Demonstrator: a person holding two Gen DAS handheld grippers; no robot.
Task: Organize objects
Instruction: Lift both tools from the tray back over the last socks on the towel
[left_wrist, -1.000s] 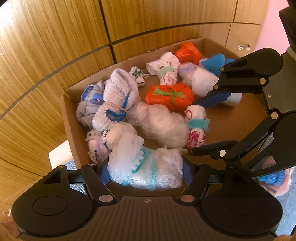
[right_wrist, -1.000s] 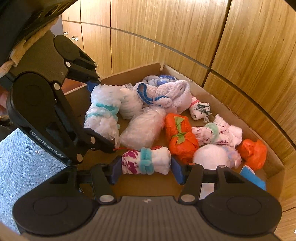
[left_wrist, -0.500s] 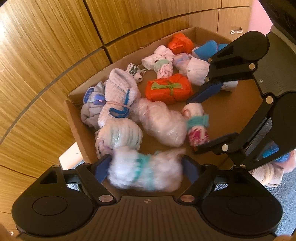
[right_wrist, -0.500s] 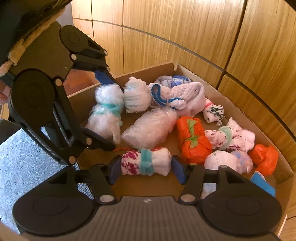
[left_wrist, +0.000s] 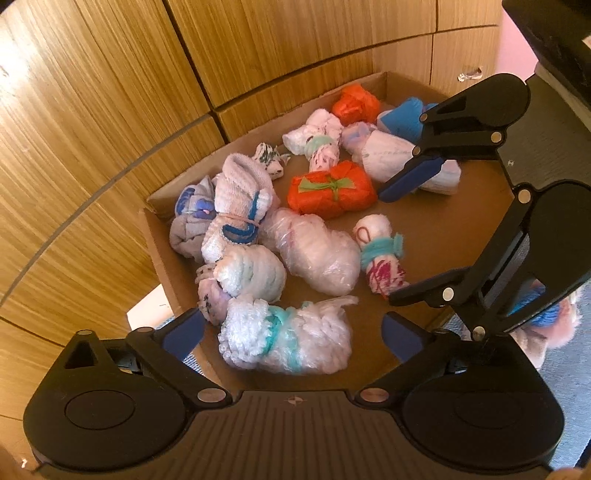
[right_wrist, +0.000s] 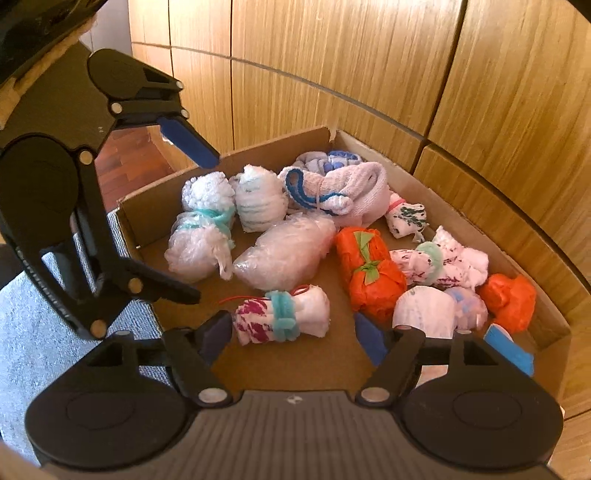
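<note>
A cardboard box (left_wrist: 159, 254) (right_wrist: 454, 218) holds several wrapped bundles. My left gripper (left_wrist: 291, 334) (right_wrist: 205, 229) hovers at the box's near-left corner, jaws opening. A bubble-wrap bundle with a teal tie (left_wrist: 284, 339) (right_wrist: 201, 236) lies on the box floor between them, clear of both pads. My right gripper (right_wrist: 293, 332) (left_wrist: 386, 243) is also opening around a white-and-pink bundle with a teal tie (right_wrist: 284, 317) (left_wrist: 380, 254). That bundle rests on the floor; the right pad stands off it and the left pad sits close by its end.
An orange bundle with a green tie (left_wrist: 332, 188) (right_wrist: 369, 273), a clear plastic bundle (left_wrist: 317, 251) and a white towel roll with blue trim (left_wrist: 240, 206) fill the middle. Wooden cabinet fronts (left_wrist: 110, 110) stand close behind. Grey carpet (right_wrist: 33, 332) borders the box.
Both grippers have spread their jaws and let go of their bundles. The left gripper has drawn back a little, and the bubble-wrap bundle now lies on the box floor.
</note>
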